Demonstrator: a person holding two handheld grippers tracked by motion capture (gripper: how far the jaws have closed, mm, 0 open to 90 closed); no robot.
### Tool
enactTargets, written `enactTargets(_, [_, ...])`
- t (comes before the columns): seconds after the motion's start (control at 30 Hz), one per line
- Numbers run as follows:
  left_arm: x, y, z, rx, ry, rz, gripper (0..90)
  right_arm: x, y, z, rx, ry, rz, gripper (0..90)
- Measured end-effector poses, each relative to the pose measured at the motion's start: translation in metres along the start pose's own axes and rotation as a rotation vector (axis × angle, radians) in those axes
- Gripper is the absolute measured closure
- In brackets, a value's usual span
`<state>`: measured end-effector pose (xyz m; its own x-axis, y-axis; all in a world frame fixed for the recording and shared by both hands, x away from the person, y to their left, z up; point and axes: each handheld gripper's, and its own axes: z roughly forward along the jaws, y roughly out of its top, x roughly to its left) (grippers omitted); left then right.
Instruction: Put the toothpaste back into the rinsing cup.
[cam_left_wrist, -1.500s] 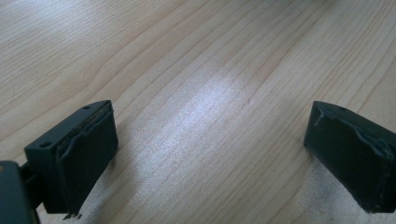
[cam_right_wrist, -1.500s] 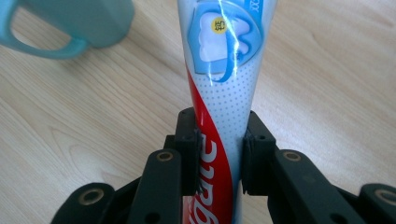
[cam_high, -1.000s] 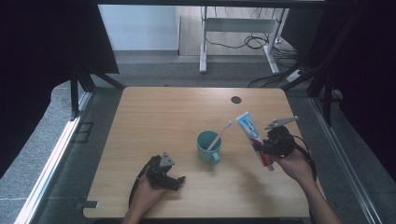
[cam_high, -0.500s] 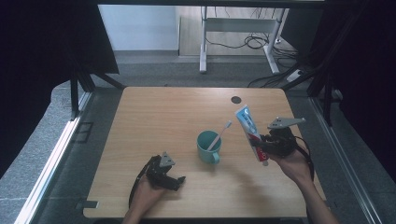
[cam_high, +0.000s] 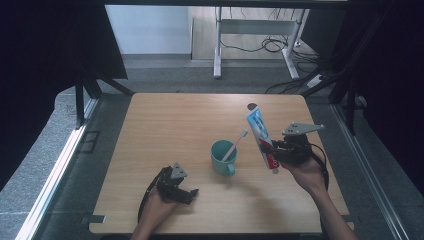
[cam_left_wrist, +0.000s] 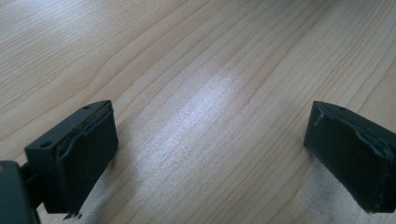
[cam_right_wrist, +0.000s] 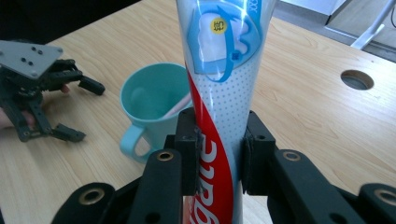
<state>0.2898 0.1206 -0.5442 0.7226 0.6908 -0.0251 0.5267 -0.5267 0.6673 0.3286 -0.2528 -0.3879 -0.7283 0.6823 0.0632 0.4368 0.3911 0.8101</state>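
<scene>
Just right of the teal plastic mug (cam_high: 223, 157), the right gripper (cam_right_wrist: 219, 154) clamps its jaws on a light, soft, squashable white-blue-red toothpaste tube (cam_right_wrist: 219, 70) near its red lower end, sensibly, while the left gripper (cam_left_wrist: 210, 154) gapes empty.

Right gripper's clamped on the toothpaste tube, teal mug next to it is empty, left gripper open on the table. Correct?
Not quite: the teal mug is not empty, a toothbrush stands in it, as the high view shows. The rest holds: the right gripper is clamped on the toothpaste tube, and the left gripper rests open on the table.
</scene>
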Motion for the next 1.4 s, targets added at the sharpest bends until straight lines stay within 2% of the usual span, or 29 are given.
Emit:
enactTargets(0.4, [0.0,0.0,0.0,0.0,0.0,-0.001,2.6,0.009,0.012,0.014,-0.043,0.035,-0.001,71.8])
enactTargets(1.4, [0.0,0.0,0.0,-0.003,0.0,-0.001,2.6,0.033,0.043,0.056,-0.079,0.082,-0.018,72.6])
